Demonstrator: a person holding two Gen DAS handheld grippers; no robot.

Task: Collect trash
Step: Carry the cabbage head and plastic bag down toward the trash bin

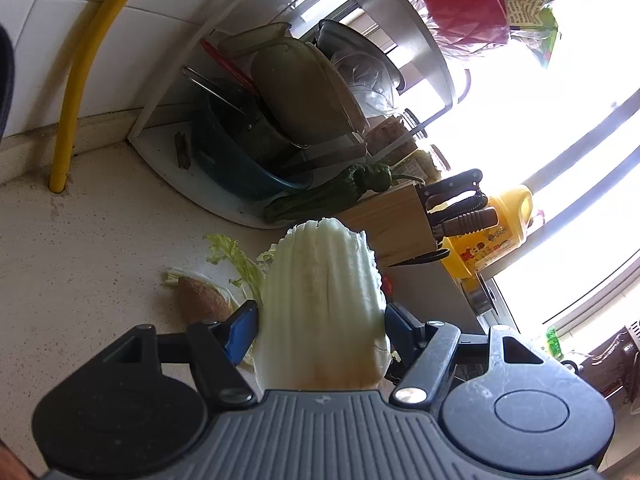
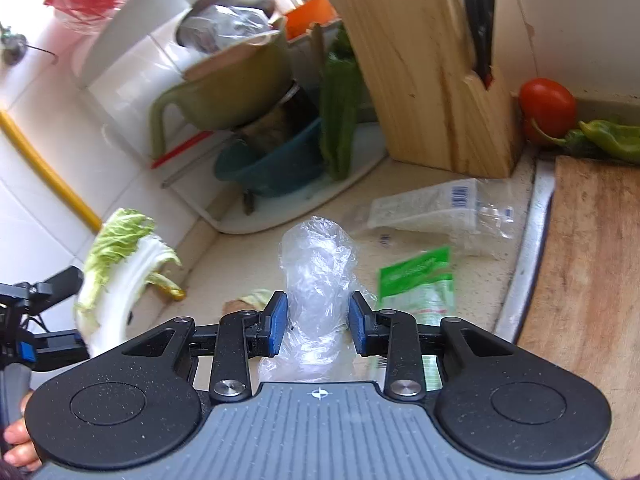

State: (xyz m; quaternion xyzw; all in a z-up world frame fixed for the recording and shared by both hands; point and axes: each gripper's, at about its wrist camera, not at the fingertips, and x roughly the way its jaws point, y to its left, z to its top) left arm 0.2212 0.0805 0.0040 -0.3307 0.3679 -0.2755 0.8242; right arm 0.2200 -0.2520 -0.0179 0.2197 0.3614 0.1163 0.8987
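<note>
Left wrist view: the left claw (image 1: 320,332) grips a piece of napa cabbage (image 1: 324,300), its blue pads pressed on either side of the thick white ribbed stalk, which fills the lower centre of the frame and stands clear of the bench (image 1: 100,240); the cut end nearest the camera is browned. On the bench just left of it lie loose cabbage scraps (image 1: 228,256), pale green and frilly, and one brown lump (image 1: 204,300) I cannot identify. From the right wrist view the same cabbage appears at the lower left, white ribs running up to a crinkled yellow-green leaf top, held in the other claw. In that view the right claw (image 2: 318,324) is closed on one crumpled clear plastic bag (image 2: 316,280), translucent and wrinkled, pinched between the two blue pads at the centre of the frame and lifted off the bench. Behind it, right of centre, lie two more wrappers: a green printed packet (image 2: 416,276) and a clear packet with a barcode (image 2: 432,208). One wooden knife block (image 2: 424,72) stands at the upper centre, one red tomato (image 2: 548,104) and one green pepper (image 2: 612,140) sit at the right edge, above a wooden cutting board (image 2: 592,260). Part of a person's hand (image 2: 20,440) shows at the lower left corner.
</note>
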